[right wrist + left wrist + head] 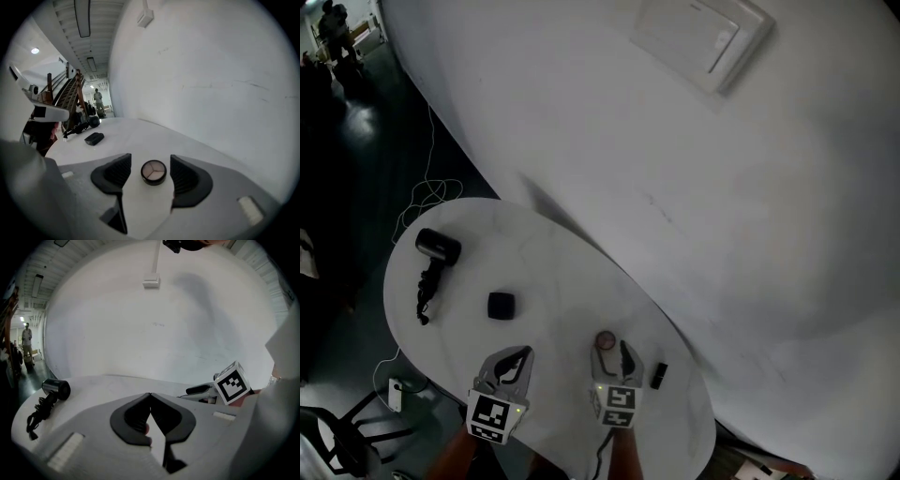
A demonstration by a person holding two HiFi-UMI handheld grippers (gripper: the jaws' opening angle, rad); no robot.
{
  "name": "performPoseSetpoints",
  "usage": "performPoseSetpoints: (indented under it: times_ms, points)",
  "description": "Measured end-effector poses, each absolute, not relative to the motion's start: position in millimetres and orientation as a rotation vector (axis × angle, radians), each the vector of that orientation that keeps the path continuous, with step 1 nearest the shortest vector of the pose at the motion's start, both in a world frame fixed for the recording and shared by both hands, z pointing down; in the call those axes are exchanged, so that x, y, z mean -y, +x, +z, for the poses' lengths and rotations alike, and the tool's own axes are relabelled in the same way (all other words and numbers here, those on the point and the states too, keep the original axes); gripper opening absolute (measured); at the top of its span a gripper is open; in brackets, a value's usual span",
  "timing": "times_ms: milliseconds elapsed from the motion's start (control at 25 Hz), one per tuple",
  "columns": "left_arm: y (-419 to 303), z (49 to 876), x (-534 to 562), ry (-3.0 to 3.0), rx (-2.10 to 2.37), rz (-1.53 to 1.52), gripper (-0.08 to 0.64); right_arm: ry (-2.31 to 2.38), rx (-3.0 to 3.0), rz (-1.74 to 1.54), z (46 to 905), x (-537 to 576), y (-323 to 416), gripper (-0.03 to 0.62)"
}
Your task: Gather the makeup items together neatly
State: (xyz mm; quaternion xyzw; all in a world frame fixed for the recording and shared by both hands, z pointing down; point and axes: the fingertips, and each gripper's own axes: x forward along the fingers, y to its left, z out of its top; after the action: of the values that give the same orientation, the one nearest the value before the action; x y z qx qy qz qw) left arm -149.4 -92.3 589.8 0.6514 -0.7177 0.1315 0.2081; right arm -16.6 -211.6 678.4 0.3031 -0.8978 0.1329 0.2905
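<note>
A round compact with a three-part pinkish pan (153, 172) lies flat on the white table (553, 281), between the spread jaws of my right gripper (150, 158); the pads do not touch it. In the head view this round compact (605, 339) sits at the tip of the right gripper (610, 351). A small black tube (657, 376) lies just right of that gripper. A black square case (501, 305) rests further left. My left gripper (521, 356) hovers near the front edge, jaws met at their tips (150, 394), with no makeup item seen between them.
A black hair dryer (437, 247) with its coiled cord lies at the table's far left. A white wall (675, 169) curves close behind the table. The table's edge runs just right of the black tube. People stand far down a corridor (98, 101).
</note>
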Motion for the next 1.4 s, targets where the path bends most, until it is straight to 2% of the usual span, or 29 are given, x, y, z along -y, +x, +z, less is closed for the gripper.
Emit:
performPoseSetpoints:
  times_ms: [680, 760, 960, 1400]
  points:
    - [-158.5, 611.8, 83.0, 1.756, 1.983, 0.371, 0.011, 0.745, 2.266, 0.323, 711.3, 217.2, -28.3, 0.262]
    - [-160.1, 610.5, 81.1, 1.753, 1.989, 0.37, 0.011, 0.747, 2.256, 0.307, 711.6, 217.3, -27.5, 0.218]
    - [-161.0, 609.9, 74.8, 1.75, 1.994, 0.373, 0.011, 0.743, 2.258, 0.306, 711.9, 215.5, -28.6, 0.218]
    - [-142.8, 583.5, 77.1, 1.836, 1.979, 0.374, 0.011, 0.807, 2.341, 0.262, 663.3, 209.1, -18.1, 0.216]
